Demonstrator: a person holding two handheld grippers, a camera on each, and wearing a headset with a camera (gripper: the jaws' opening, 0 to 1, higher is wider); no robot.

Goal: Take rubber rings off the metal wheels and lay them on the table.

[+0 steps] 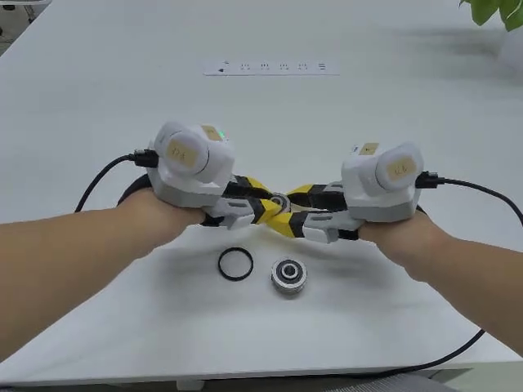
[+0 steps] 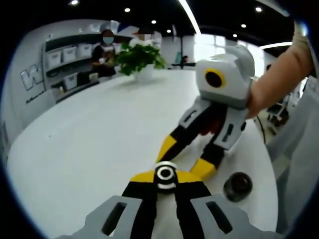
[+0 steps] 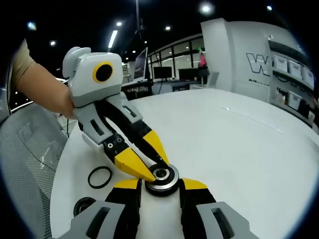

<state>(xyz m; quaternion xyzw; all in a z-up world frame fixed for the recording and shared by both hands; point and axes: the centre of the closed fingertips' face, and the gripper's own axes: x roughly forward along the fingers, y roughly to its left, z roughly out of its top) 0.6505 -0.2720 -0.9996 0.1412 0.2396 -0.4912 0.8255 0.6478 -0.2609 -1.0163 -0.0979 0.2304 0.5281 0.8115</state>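
Note:
A metal wheel (image 1: 278, 202) with a dark rubber band hangs above the white table (image 1: 368, 98), held between both grippers. My left gripper (image 1: 266, 207) comes in from the left and is pinched on the wheel's (image 2: 165, 175) edge. My right gripper (image 3: 161, 185) comes in from the right, its yellow tips closed on either side of the same wheel (image 3: 161, 178). On the table in front lie a loose black rubber ring (image 1: 235, 264) and a second wheel (image 1: 288, 275) lying flat with its dark band on. That ring (image 3: 99, 177) and that wheel (image 2: 238, 185) lie below the grippers.
A white power strip (image 1: 270, 67) lies far back on the table. Green plant leaves (image 1: 490, 10) show at the back right corner. Black cables (image 1: 102, 175) trail from both grippers. The table's front edge (image 1: 245, 377) runs close below the ring and the wheel.

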